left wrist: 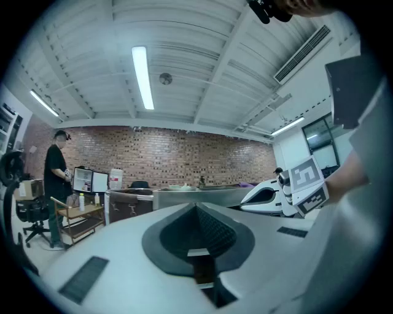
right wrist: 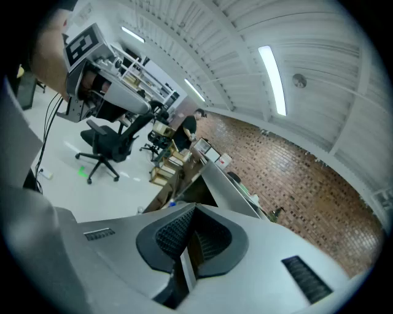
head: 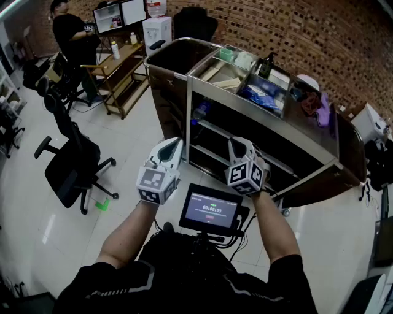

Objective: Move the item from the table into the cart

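Observation:
I hold both grippers side by side at chest height, in front of a steel cart (head: 319, 138). My left gripper (head: 174, 145) is shut with nothing between its jaws, and the left gripper view shows its dark pads (left wrist: 212, 230) pressed together. My right gripper (head: 237, 145) is also shut and empty, its jaws (right wrist: 193, 213) meeting in the right gripper view. The cart's top tray holds a dark bottle (head: 266, 65), a blue bag (head: 261, 97) and a purple cloth (head: 322, 110). A wooden table (head: 126, 61) at the back left carries a white bottle (head: 115, 49).
A black office chair (head: 70, 156) stands on the white floor to my left. A person in black (head: 70, 37) stands by monitors (head: 120, 15) at the back left. A brick wall (head: 307, 30) runs behind the cart. A small screen (head: 209, 209) hangs at my chest.

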Demonstrator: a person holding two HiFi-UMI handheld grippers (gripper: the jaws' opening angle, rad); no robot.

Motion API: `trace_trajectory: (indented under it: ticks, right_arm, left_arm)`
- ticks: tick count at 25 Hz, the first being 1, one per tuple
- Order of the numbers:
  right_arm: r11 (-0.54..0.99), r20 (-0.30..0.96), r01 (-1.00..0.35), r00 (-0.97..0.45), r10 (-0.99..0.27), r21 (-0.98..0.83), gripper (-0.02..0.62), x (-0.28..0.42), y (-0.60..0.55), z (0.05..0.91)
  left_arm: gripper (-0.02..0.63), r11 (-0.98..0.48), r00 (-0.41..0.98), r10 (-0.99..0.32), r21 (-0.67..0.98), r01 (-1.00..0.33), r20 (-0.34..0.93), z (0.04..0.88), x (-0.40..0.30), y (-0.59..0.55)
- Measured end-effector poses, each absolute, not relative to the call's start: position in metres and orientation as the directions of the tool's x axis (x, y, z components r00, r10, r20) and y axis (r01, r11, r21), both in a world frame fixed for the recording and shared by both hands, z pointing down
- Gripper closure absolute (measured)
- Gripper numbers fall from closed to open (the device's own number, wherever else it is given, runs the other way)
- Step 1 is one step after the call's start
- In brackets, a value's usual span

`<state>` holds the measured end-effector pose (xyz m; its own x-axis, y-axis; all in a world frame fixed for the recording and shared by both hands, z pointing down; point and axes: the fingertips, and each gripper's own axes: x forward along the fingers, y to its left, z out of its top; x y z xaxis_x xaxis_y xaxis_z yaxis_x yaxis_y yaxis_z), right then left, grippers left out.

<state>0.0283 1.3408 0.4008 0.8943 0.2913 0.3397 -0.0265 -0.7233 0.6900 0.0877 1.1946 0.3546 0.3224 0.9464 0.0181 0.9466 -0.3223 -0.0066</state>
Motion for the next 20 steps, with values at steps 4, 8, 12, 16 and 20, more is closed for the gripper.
trace_trajectory:
  ticks: [4, 8, 12, 16, 20]
  right_arm:
    - [-0.753, 0.301, -0.063, 0.936, 0.183, 0.655, 0.581, 0.109, 1.252, 0.383]
    - [-0.783, 0.288, -0.158, 0.957, 0.028, 0.602, 0.581, 0.23, 1.134, 0.37]
    - [-0.793, 0.251, -0.262, 0.957, -0.142, 0.549, 0.581, 0.336, 1.024, 0.363]
    - [-0.794, 0.244, -0.375, 0.925, -0.291, 0.479, 0.581, 0.416, 0.887, 0.362]
    - [-0.714, 0.234, -0.542, 0.839, -0.492, 0.444, 0.581, 0.493, 0.726, 0.365]
  left_arm:
    - [0.603, -0.398, 0.398, 0.917, 0.02, 0.917, 0.014, 0.351, 0.154, 1.111]
    - [0.603, -0.515, 0.514, 0.857, 0.019, 0.857, 0.016, 0.35, 0.253, 0.995]
    - [0.603, -0.638, 0.637, 0.77, 0.016, 0.77, 0.015, 0.356, 0.33, 0.887]
    - [0.603, -0.763, 0.763, 0.646, 0.038, 0.645, 0.023, 0.361, 0.383, 0.745]
    - [0.603, -0.879, 0.879, 0.477, 0.034, 0.476, 0.024, 0.365, 0.431, 0.594]
